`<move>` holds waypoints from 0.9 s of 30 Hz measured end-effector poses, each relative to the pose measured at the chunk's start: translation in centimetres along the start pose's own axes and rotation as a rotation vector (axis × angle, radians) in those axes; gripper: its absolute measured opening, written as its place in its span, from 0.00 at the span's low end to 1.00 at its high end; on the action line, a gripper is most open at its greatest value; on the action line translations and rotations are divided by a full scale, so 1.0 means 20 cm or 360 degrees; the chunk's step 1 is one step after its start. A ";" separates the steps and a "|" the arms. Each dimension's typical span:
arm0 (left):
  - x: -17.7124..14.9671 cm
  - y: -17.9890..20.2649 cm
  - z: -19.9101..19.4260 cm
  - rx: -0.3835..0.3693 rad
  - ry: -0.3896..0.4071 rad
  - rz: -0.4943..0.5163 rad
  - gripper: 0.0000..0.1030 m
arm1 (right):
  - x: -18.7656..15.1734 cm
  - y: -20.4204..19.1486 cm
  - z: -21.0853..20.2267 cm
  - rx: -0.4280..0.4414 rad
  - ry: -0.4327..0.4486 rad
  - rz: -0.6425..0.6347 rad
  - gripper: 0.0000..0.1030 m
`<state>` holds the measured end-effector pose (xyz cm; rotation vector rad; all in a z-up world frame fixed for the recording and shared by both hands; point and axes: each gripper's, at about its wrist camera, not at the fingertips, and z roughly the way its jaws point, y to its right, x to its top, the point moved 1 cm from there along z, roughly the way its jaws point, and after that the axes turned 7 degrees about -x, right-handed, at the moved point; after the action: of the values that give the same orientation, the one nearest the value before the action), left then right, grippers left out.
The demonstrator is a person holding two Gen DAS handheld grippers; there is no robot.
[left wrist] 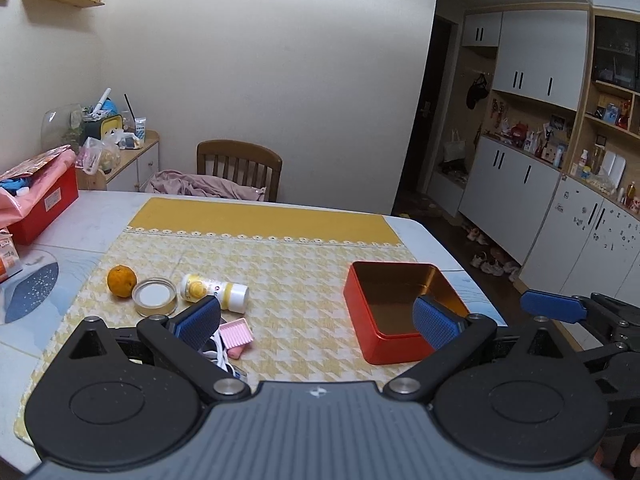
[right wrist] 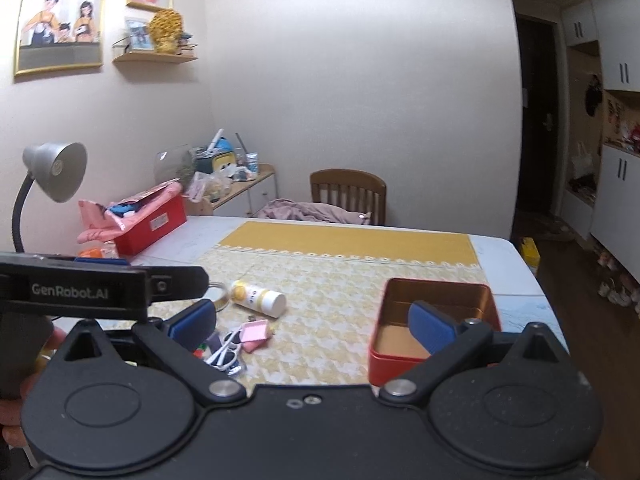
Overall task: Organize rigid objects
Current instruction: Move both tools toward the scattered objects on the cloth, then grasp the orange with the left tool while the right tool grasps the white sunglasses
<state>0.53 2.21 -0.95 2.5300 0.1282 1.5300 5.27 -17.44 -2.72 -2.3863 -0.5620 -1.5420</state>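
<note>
An open, empty red tin box [left wrist: 394,308] with a gold inside stands on the right of the yellow mat; it also shows in the right wrist view [right wrist: 434,316]. Left of it lie a white and yellow bottle [left wrist: 216,293] on its side, a round jar lid [left wrist: 155,297], an orange [left wrist: 121,281], a pink soap dish [left wrist: 237,333] and white sunglasses [right wrist: 230,348]. My left gripper [left wrist: 316,324] is open and empty above the mat's near edge. My right gripper [right wrist: 312,324] is open and empty, beside it on the right.
A red box [right wrist: 154,222] stuffed with pink cloth stands at the table's back left, with a grey desk lamp [right wrist: 54,176] near it. A wooden chair [left wrist: 239,168] is behind the table. White cabinets [left wrist: 532,184] line the right wall.
</note>
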 end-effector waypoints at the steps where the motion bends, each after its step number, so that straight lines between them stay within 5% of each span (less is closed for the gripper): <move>1: 0.00 -0.02 0.00 0.0002 0.0001 -0.0005 1.00 | 0.01 -0.02 0.01 0.0008 -0.0003 -0.0005 1.00; 15: 0.11 -0.52 0.17 0.0023 -0.0040 -0.0061 1.00 | 0.09 -0.32 0.30 0.0009 -0.0078 -0.0008 0.99; 27: 0.15 -1.12 0.48 0.0139 -0.0115 0.0067 1.00 | 0.01 -0.48 0.65 -0.0044 -0.0329 0.0059 0.98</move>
<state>10.81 23.54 -7.19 2.6685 0.1357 1.4770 11.81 -3.56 -7.86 -2.5800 -0.5375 -1.3047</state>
